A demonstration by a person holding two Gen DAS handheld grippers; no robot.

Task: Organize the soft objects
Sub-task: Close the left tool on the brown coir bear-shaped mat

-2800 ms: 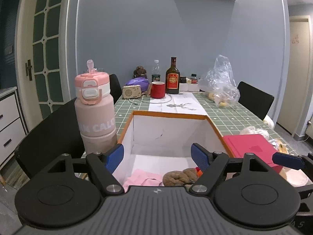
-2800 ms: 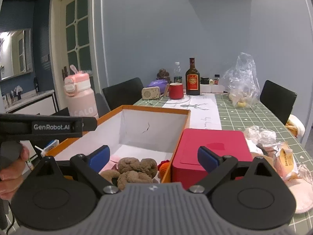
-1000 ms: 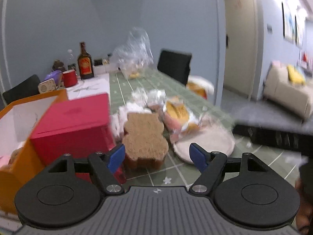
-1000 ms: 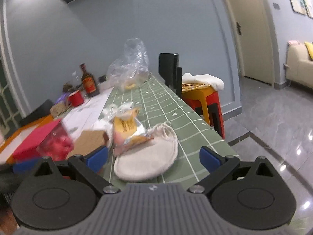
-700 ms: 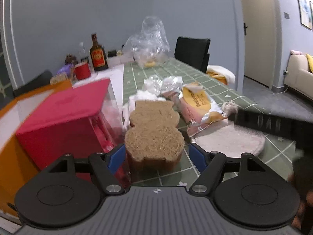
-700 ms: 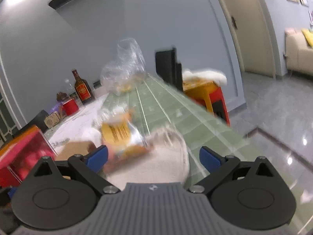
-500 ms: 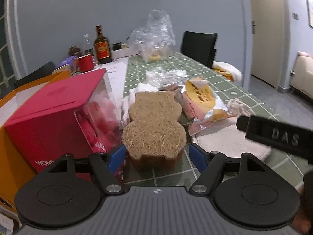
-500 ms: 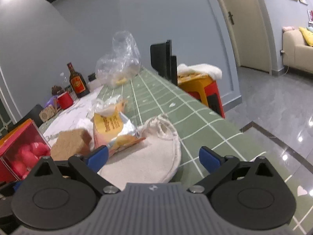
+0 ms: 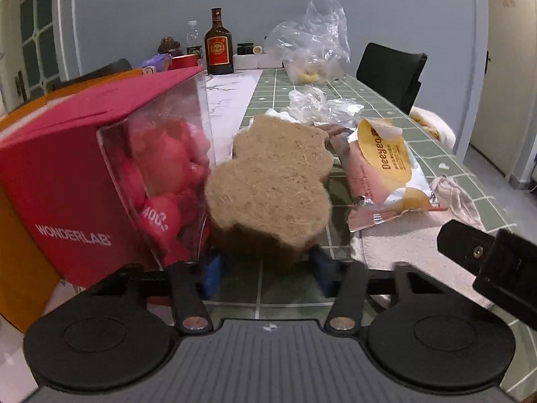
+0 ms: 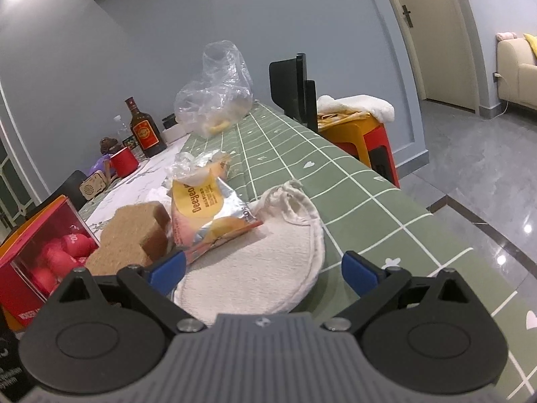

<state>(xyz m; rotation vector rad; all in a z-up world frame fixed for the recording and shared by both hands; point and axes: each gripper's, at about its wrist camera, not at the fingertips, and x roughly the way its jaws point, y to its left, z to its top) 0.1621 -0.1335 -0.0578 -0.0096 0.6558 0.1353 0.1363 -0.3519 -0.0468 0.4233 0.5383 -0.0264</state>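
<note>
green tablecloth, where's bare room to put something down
Free: the green tablecloth along the edge by the stool, from the white pouch back to the clear bag. Crowded: the near end, where red box, brown sponge and snack packet sit close together.

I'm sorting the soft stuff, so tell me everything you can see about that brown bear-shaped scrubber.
The bear-shaped scrubber is a thick tan pad of coarse, loofah-like fibre with a darker side edge. It lies flat on the green checked tablecloth, close beside the red box. The left gripper has just been closing on its near end.
</note>
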